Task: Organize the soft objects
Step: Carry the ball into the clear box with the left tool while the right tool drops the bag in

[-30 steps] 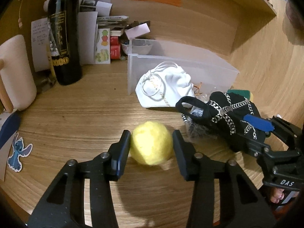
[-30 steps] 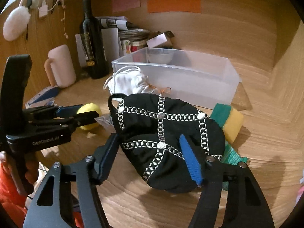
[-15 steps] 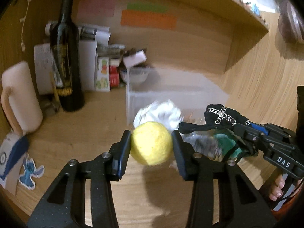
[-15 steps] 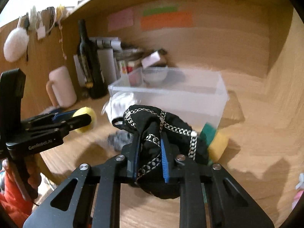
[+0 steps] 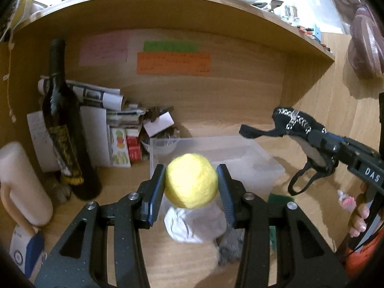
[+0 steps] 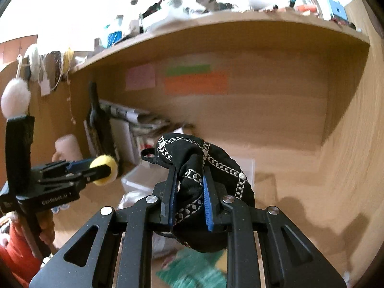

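Aloft, yellow ball (image 5: 191, 181) pinched between left claw (image 5: 191, 193) fingers.

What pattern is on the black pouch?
Silver-white chain-like bands crossing on the black pouch; clearest in the right wrist view.

The ball (image 5: 191, 181) is plain yellow. The pouch (image 6: 204, 168) is black with criss-crossing silver-white chain bands. The bottle (image 5: 63, 129) is dark with a gold-patterned label. The table (image 5: 182, 266) is light wood grain.
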Motion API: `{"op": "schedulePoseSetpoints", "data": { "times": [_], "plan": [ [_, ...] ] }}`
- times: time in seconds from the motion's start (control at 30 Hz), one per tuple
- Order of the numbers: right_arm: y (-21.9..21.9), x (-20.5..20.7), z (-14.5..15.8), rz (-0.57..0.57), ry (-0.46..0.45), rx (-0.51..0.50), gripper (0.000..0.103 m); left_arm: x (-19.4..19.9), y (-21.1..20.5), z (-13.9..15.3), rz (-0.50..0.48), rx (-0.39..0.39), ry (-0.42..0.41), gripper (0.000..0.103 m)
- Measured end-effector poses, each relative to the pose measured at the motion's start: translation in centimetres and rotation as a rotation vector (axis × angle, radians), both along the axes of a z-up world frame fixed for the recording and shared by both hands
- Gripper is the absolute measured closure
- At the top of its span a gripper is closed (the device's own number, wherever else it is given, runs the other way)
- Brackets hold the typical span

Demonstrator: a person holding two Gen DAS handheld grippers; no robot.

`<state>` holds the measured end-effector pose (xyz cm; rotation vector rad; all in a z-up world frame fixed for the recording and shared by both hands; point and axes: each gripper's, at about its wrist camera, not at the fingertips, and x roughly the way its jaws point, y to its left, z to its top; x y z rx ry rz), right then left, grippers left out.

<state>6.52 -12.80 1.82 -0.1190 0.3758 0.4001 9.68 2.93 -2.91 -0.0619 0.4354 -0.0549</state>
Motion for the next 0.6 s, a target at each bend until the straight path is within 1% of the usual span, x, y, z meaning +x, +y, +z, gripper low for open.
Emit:
{"op": "schedulePoseSetpoints", "data": {
  "times": [0.17,0.27,0.4,0.6],
  "plan": [
    [-0.1,2.9,0.6,0.006,0.011,-0.007,0.086,3.1,1.2,0.5,-0.014,-0.039,0.041,0.060],
    [0.0,4.8,0.3,0.009,0.032,-0.026,0.086,5.1,1.6,0.3,-0.016,-0.037,0.072,0.060],
    [0.3,7.6,-0.8,0.015,0.086,-0.063,0.086,7.6,1.6,-0.7,-0.032,-0.030,0.136,0.060],
    [0.6,11.7,-3.5,0.011,0.192,-0.102,0.086,10.8,1.1,-2.8,-0.041,-0.015,0.234,0.060]
  ]
}}
